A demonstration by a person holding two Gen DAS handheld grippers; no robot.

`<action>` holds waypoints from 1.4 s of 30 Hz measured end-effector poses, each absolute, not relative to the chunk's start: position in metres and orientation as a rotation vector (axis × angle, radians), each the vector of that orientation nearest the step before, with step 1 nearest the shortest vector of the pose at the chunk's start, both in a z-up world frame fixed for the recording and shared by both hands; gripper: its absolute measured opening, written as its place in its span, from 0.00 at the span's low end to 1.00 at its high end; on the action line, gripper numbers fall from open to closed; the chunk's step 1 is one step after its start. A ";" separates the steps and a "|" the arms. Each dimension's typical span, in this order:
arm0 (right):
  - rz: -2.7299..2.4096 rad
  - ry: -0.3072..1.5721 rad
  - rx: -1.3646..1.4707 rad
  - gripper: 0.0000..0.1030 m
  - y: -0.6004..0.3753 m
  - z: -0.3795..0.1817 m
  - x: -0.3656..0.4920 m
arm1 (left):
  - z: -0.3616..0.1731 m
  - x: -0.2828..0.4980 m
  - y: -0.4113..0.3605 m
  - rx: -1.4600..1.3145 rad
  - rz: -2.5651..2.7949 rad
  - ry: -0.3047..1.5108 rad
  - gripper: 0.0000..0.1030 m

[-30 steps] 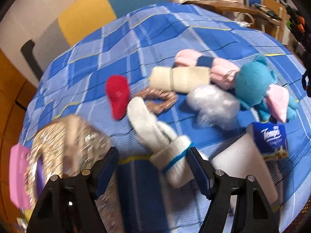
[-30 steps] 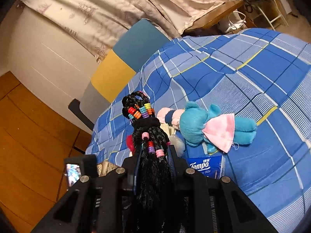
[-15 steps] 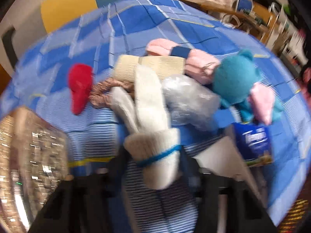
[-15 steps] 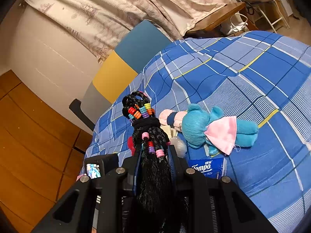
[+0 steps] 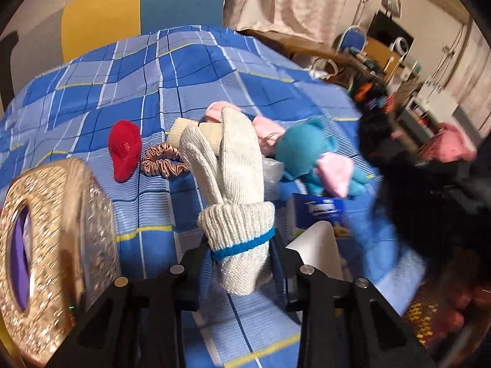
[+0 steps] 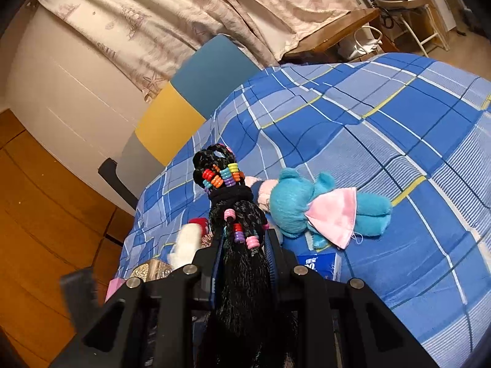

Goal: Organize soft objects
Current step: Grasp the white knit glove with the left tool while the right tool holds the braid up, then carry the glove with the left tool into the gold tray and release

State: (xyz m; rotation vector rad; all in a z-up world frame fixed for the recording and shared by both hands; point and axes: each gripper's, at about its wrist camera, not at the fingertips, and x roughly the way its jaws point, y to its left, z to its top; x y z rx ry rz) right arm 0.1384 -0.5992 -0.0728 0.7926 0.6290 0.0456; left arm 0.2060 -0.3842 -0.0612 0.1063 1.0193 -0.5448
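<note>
My left gripper (image 5: 241,245) is shut on the cuff of a white knitted glove (image 5: 236,165) with a blue band, held up above the blue checked bed cover (image 5: 147,92). My right gripper (image 6: 244,247) is shut on a black braided hairpiece with coloured beads (image 6: 227,184), held upright above the bed. On the cover lie a teal plush toy with a pink mask (image 5: 310,153), which also shows in the right wrist view (image 6: 307,205), a red sock (image 5: 124,150), a satin scrunchie (image 5: 162,162), a beige roll (image 5: 196,132) and a pink item (image 5: 267,125).
A glittery gold box with an oval opening (image 5: 46,245) stands at the left. A blue tissue pack (image 5: 319,211) and a white sheet (image 5: 319,245) lie near the front right. A yellow and blue headboard (image 6: 196,98) stands behind. Cluttered furniture (image 5: 383,55) stands past the bed's right edge.
My left gripper closed on the white glove and lifted it off the cover, and its view swung to the right. My right gripper kept hold of the hairpiece and rose slightly.
</note>
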 end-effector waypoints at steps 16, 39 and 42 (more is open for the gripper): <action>0.043 0.597 0.676 0.25 -0.583 -0.069 0.136 | 0.030 0.158 -0.229 0.036 -0.672 0.854 0.33; 0.335 0.527 0.562 0.25 -0.400 0.027 0.086 | -0.107 0.299 0.044 0.159 -0.143 1.222 0.33; 0.414 0.544 0.545 0.25 -0.362 0.032 0.089 | -0.105 0.312 0.054 0.186 -0.099 1.201 0.34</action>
